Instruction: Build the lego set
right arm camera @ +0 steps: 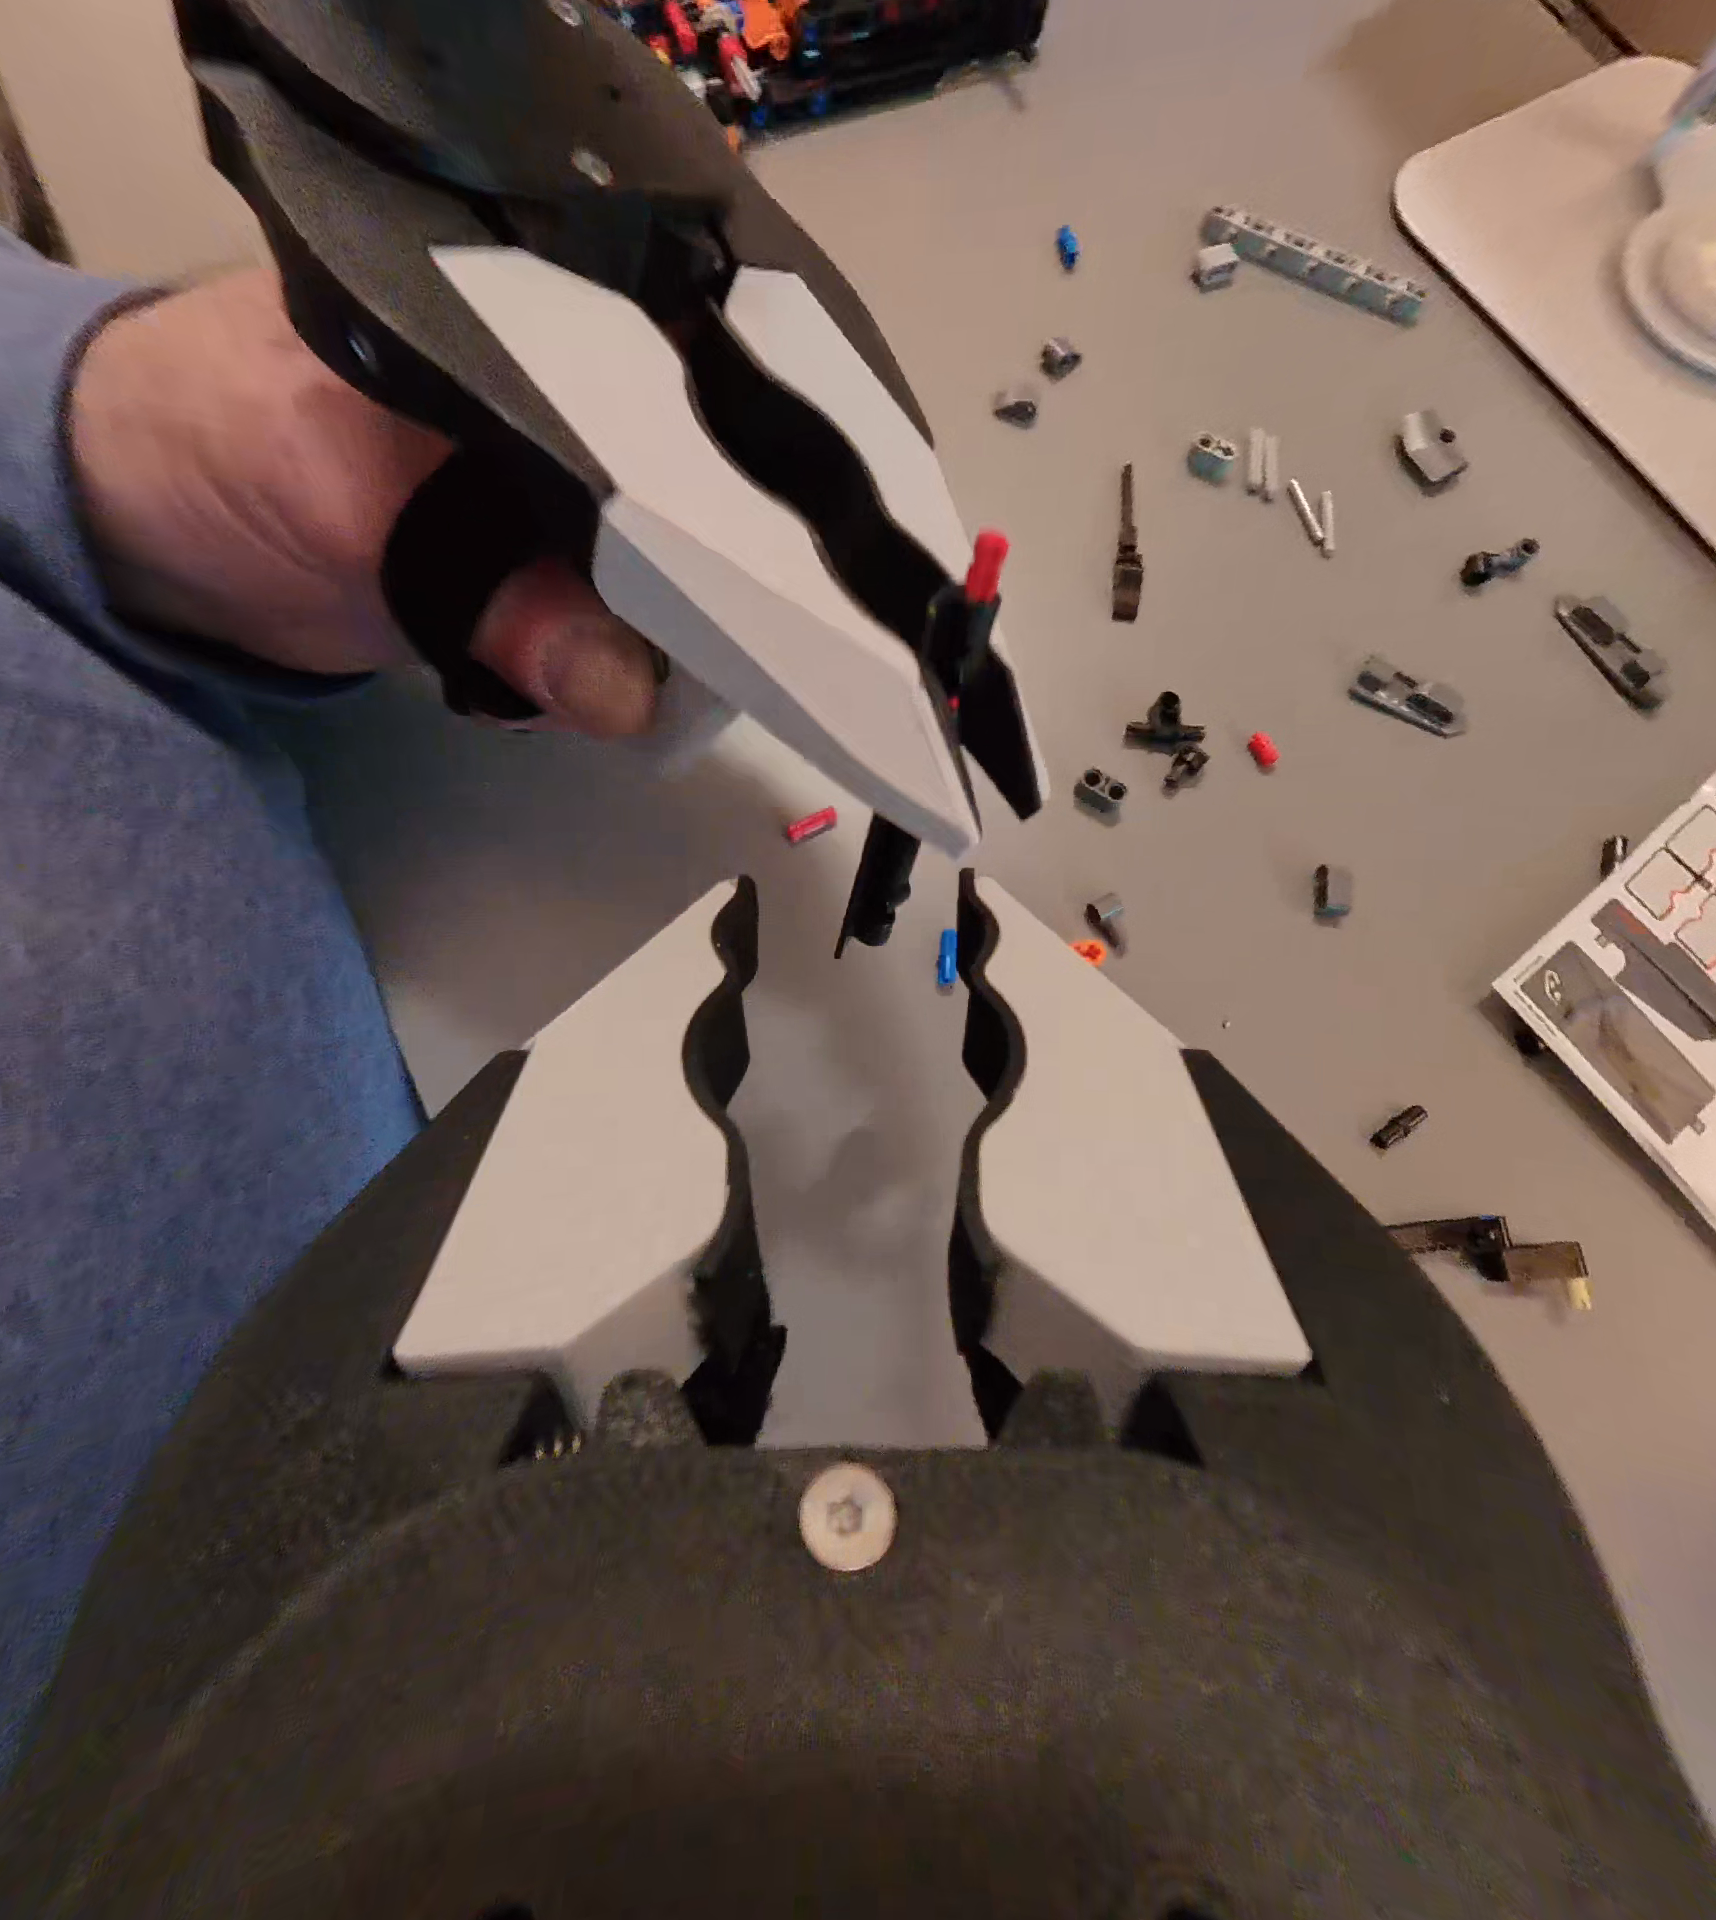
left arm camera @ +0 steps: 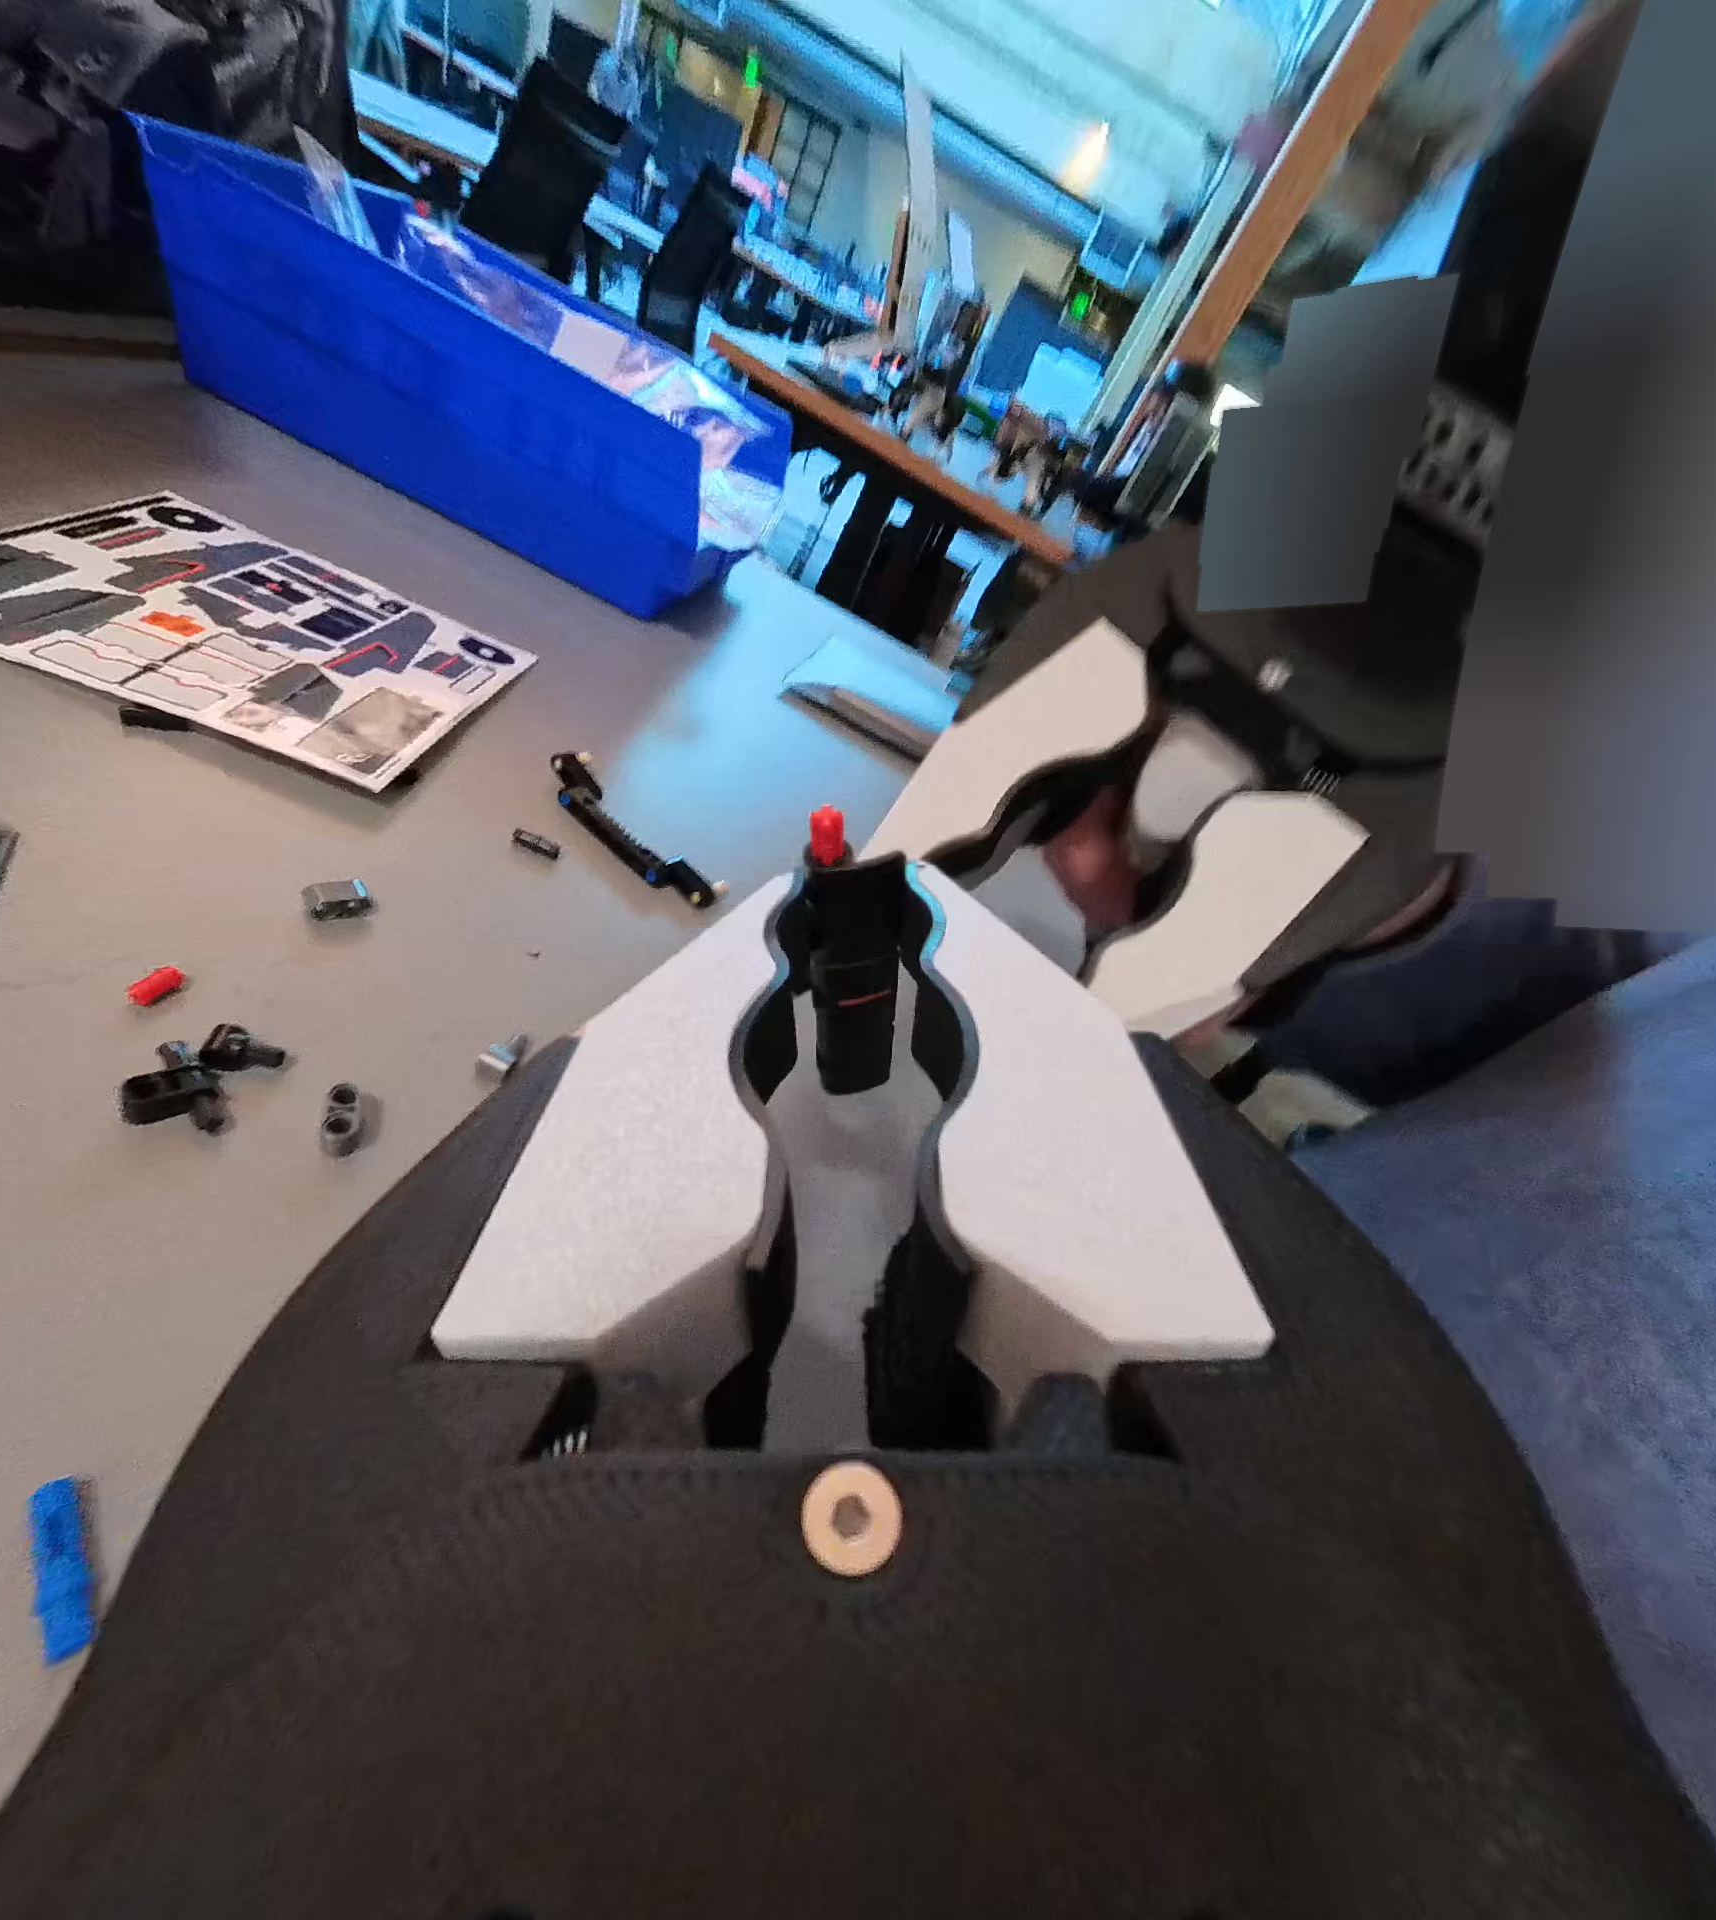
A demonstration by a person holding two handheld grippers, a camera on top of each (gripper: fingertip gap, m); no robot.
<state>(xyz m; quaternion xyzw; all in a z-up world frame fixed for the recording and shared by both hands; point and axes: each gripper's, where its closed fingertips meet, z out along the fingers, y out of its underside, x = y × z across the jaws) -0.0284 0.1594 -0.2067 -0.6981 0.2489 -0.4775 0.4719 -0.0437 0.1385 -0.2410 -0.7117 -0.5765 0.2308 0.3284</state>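
Note:
My left gripper is shut on a black cylindrical lego piece with a red pin sticking out of its top end. In the right wrist view the left gripper hangs above the table with the black piece poking out below its fingers and the red pin above them. My right gripper is open and empty, its tips just below the black piece's lower end. It also shows in the left wrist view, facing the left gripper.
Loose small lego parts lie scattered on the grey table. A sticker sheet and blue bin sit at the left. A partly built model, a grey beam and a white tray are farther off. The tips of both grippers are at nearly the same place.

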